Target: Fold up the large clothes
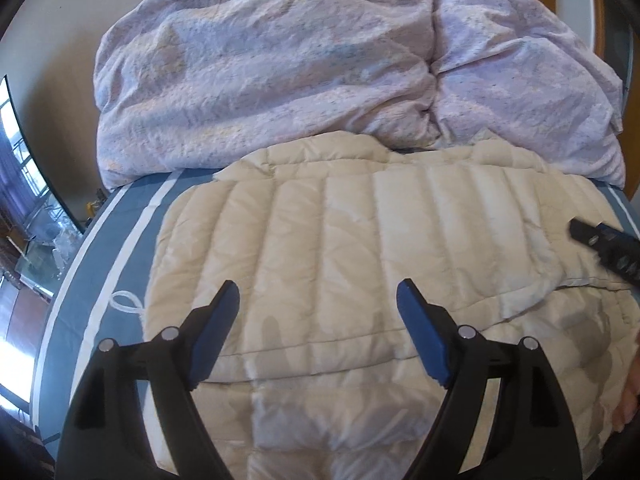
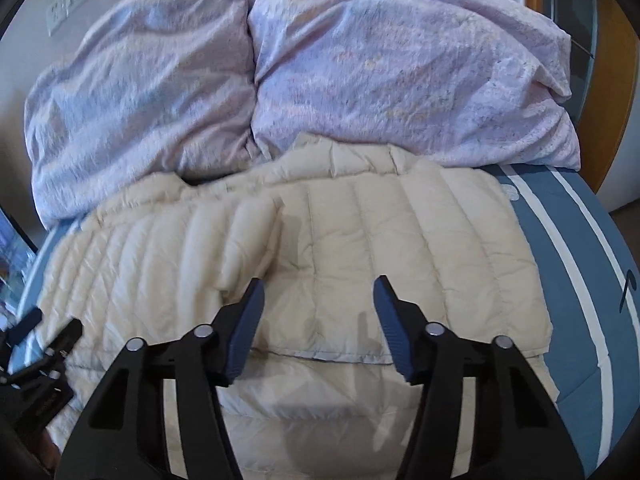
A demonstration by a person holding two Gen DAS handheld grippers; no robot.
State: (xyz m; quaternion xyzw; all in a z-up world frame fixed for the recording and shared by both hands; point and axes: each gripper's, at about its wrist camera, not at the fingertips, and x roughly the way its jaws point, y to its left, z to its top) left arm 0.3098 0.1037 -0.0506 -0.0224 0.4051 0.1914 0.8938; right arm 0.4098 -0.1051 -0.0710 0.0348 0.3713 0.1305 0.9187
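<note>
A cream quilted puffer jacket (image 1: 360, 232) lies folded flat on the blue bed sheet (image 1: 92, 280), its layers stacked with hem edges showing near me. My left gripper (image 1: 318, 300) hovers over the jacket's left half, jaws wide apart and nothing between the blue pads. In the right wrist view the same jacket (image 2: 400, 240) spreads below my right gripper (image 2: 318, 294), whose jaws stand apart above the folded edge without pinching cloth. The right gripper's fingers (image 1: 600, 244) show at the right edge of the left view; the left gripper (image 2: 36, 344) appears at the lower left of the right view.
A bulky lilac duvet (image 1: 300, 72) is heaped across the back of the bed, touching the jacket's collar end. White stripes run along the sheet's sides (image 2: 580, 240). A white drawstring loop (image 1: 126, 304) lies left of the jacket. A window and floor lie beyond the left bed edge.
</note>
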